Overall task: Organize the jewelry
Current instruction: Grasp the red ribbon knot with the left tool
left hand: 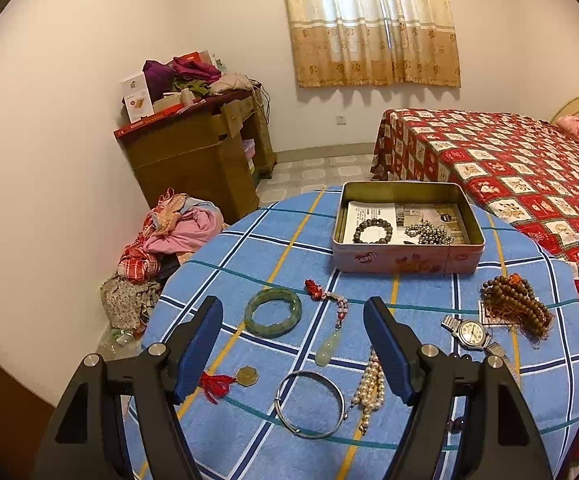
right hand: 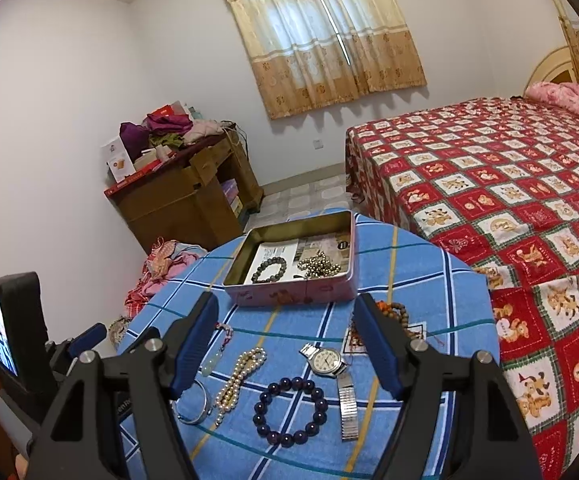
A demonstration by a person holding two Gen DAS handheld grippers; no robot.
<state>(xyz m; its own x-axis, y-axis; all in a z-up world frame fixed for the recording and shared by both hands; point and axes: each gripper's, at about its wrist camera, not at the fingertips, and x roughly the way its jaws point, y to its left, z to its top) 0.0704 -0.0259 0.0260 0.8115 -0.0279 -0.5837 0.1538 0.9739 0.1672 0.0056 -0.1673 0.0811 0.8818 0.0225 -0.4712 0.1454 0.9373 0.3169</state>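
Both grippers hover over the round table with jaws spread wide and nothing between them. Under the left gripper (left hand: 293, 344) lie a silver bangle (left hand: 309, 404), a pale jade pendant on a beaded cord (left hand: 326, 348) and a green jade bangle (left hand: 273, 312), with a pearl strand (left hand: 369, 388) partly hidden behind its right finger and a brass coin with a red tassel (left hand: 231, 380) beside its left finger. Under the right gripper (right hand: 285, 344) rest a dark purple bead bracelet (right hand: 289, 410), a wristwatch with a metal band (right hand: 331, 364) and the same pearl strand (right hand: 239, 378), all lying apart on the blue plaid tablecloth (left hand: 249, 248). Further right in the left wrist view, a heap of brown wooden prayer beads (left hand: 515, 306) sits on a small card, just beyond the watch (left hand: 471, 332). At the far edge of the table stands an open pink tin box (left hand: 407, 258), lined with printed paper and already holding a dark bead bracelet (left hand: 372, 231) and a tangle of metallic beads (left hand: 429, 234), side by side. Beyond the table, a bed with a red patterned cover (right hand: 489, 184) fills the right, a wooden cabinet piled with clothes (left hand: 197, 152) stands against the wall, and a curtained window (left hand: 373, 20) is above.
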